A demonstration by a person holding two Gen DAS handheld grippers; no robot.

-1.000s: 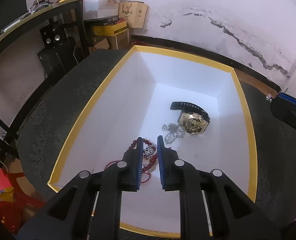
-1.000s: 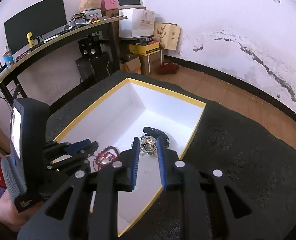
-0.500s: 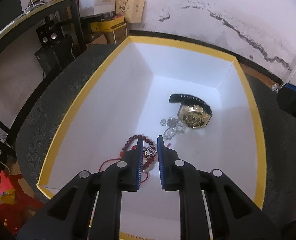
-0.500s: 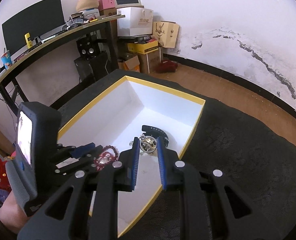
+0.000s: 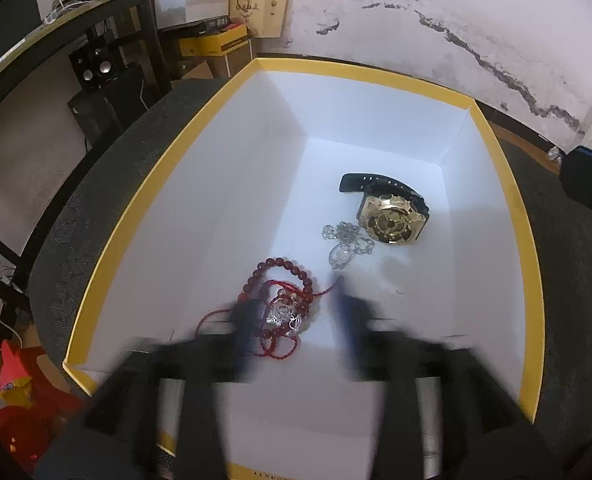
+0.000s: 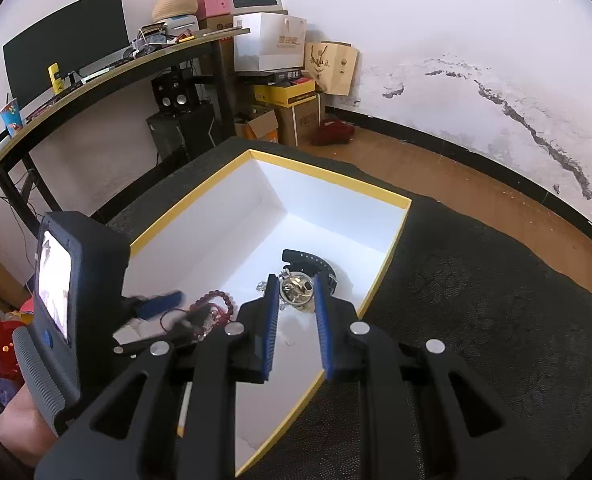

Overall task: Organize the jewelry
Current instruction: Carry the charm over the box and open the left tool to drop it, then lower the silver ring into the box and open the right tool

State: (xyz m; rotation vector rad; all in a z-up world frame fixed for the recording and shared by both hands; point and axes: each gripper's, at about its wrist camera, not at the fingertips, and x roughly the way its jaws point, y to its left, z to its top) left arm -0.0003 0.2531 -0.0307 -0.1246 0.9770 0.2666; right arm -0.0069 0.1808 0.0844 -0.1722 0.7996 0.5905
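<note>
Jewelry is lying on the white floor of the yellow-rimmed box (image 5: 528, 248): a red bead bracelet (image 5: 284, 280) with a silver charm (image 5: 284, 316) and trailing red cord is sitting at the near end of the box, a silver chain (image 5: 344, 244) is resting just beyond it toward the box's middle, and a gold-faced watch (image 5: 392, 220) is lying farther in, just beside the chain. The left gripper (image 5: 296, 312) is hanging low inside the box over the bracelet, and its jaws have just been opening: the blurred fingers (image 5: 248, 320) are standing apart on either side of the charm, pressing on nothing, so the bracelet appears to be let go where it lies. To finish this release cleanly, the person is best lifting straight up out of the box, since the loose red cord is lying close to one finger and could snag and drag the beads. The right gripper (image 6: 294, 320) is waiting above the box's near edge, its blue-padded fingers (image 6: 270, 320) nearly together and holding nothing, with the watch showing between them deeper in the box. The box itself is sitting on a dark patterned tabletop (image 6: 496, 320).
</note>
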